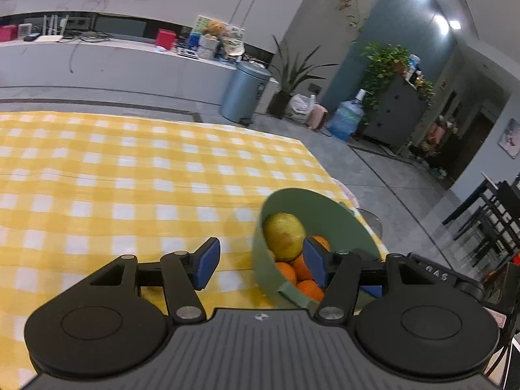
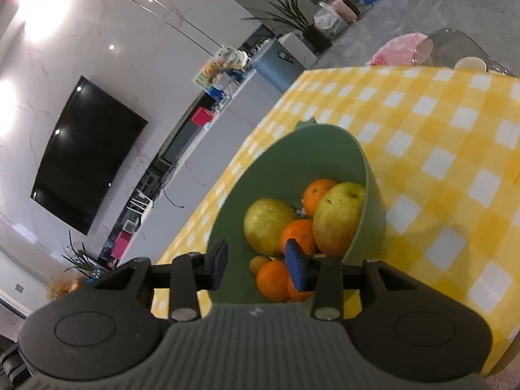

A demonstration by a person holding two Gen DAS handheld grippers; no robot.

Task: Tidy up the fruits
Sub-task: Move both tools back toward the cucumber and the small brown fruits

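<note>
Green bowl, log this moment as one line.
green bowl: holds pears and oranges | left gripper: open, empty | right gripper: open, empty | on checked cloth

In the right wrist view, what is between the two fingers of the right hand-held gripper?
The near rim of the green bowl passes between them, with oranges just behind. The right hand-held gripper is open, pads apart.
</note>
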